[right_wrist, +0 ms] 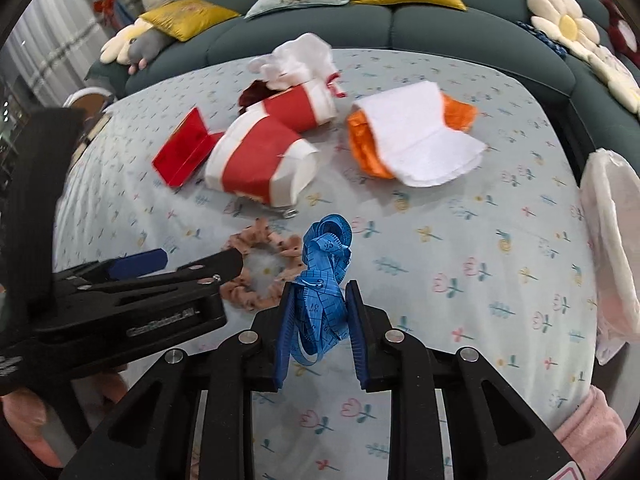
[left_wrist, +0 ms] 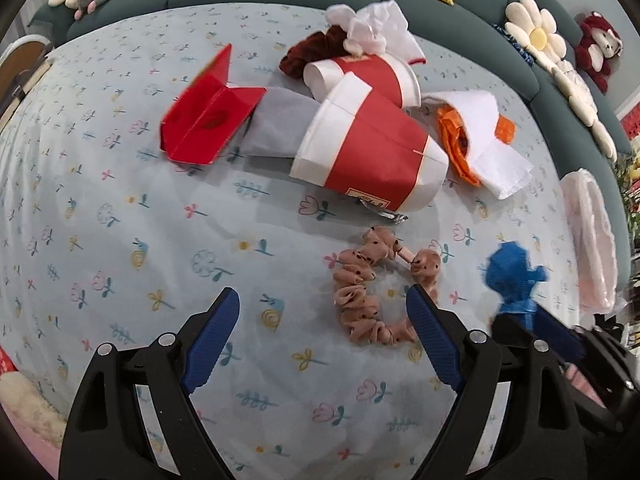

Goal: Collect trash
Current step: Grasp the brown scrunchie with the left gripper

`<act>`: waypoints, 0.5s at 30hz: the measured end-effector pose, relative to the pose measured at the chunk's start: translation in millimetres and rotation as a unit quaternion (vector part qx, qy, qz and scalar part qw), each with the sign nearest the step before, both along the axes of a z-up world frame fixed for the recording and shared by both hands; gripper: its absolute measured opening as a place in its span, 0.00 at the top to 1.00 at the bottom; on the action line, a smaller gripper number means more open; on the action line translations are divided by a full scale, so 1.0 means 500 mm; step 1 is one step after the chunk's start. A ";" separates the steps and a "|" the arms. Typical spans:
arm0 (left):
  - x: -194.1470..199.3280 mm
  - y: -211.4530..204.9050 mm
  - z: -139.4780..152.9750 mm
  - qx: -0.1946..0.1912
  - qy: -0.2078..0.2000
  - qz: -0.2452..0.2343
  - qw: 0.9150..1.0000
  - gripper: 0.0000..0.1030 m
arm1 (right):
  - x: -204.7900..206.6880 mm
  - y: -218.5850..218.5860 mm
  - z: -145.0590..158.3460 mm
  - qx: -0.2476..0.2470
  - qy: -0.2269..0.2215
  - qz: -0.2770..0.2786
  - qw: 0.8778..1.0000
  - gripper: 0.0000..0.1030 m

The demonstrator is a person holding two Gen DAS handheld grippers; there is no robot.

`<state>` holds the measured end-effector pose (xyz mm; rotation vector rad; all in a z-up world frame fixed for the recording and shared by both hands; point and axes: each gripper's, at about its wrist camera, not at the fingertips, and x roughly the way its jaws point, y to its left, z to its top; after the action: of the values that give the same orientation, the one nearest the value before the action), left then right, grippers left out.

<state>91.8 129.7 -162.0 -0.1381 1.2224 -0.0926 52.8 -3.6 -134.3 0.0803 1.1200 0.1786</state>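
Note:
My right gripper is shut on a bundled blue tape measure, held just above the floral sheet. To its left lies a pink dotted scrunchie. My left gripper stands open over the sheet, with its right finger at the scrunchie's ring and nothing between the pads. Beyond lie a large red-and-white paper cup on its side, a smaller one, a folded red card, and white tissue over an orange bag.
A grey cloth, a dark red scrunchie and crumpled white tissue lie by the cups. A pale plastic bag hangs at the right edge. Cushions and plush flowers line the dark green surround.

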 end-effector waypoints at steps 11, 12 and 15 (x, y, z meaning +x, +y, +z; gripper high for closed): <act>0.010 -0.037 -0.032 0.021 0.012 -0.016 1.000 0.50 | -0.005 -0.060 0.003 0.008 -0.001 -0.028 1.000 0.77; 0.010 -0.042 -0.031 0.025 0.011 -0.019 0.999 0.62 | -0.005 -0.062 0.004 0.009 -0.002 -0.028 1.000 0.77; 0.016 -0.053 -0.029 0.022 0.016 -0.030 0.999 0.83 | -0.008 -0.067 0.008 0.012 -0.004 -0.030 0.999 0.77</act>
<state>99.6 103.4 -176.6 -0.0641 1.2594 -0.1152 48.8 -37.3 -130.2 0.1342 1.1054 0.1384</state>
